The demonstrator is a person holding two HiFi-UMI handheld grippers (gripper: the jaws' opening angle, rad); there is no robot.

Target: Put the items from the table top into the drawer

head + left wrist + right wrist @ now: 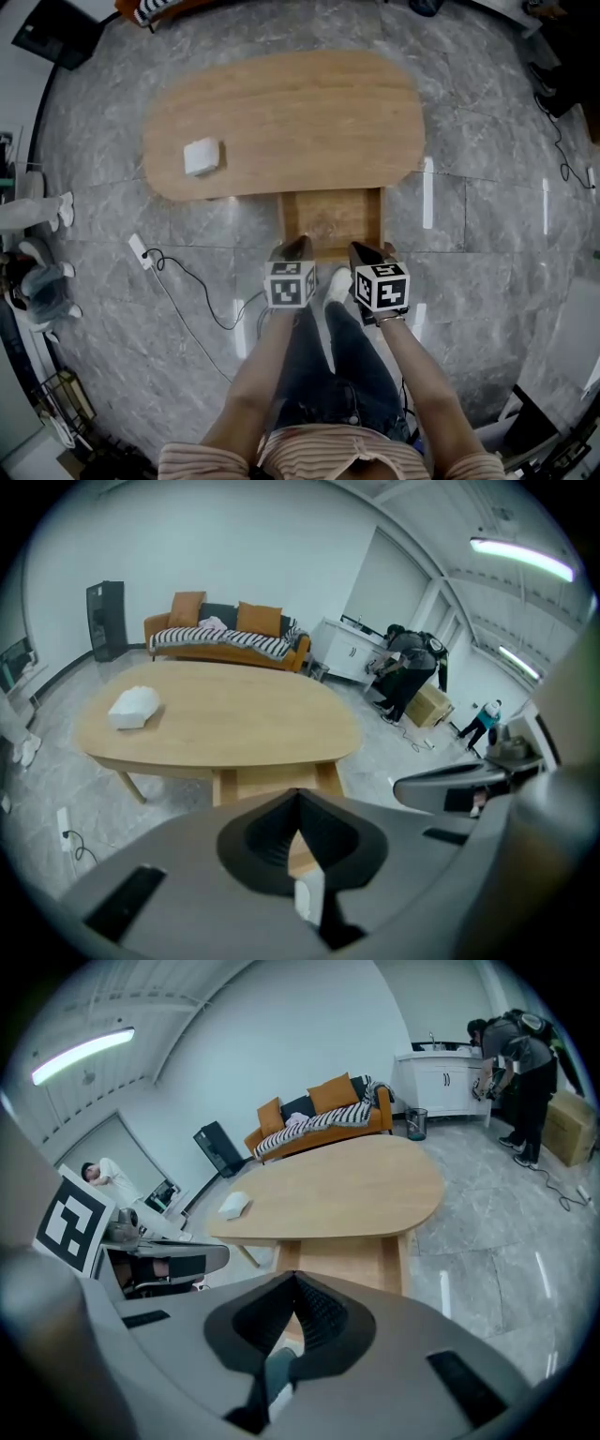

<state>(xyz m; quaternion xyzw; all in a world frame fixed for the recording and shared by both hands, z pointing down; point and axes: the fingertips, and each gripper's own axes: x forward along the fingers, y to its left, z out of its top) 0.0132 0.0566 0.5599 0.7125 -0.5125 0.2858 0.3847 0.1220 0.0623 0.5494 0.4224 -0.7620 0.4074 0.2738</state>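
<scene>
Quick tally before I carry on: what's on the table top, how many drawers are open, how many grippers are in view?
White item on the table: 1
Open drawer: 1
Grippers, both shut and empty: 2, the left gripper and the right gripper
Total: 4, not counting the table

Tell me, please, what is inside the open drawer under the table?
Only the bare wooden bottom of the drawer shows; no item is visible in it. Its back part is hidden under the table top.
</scene>
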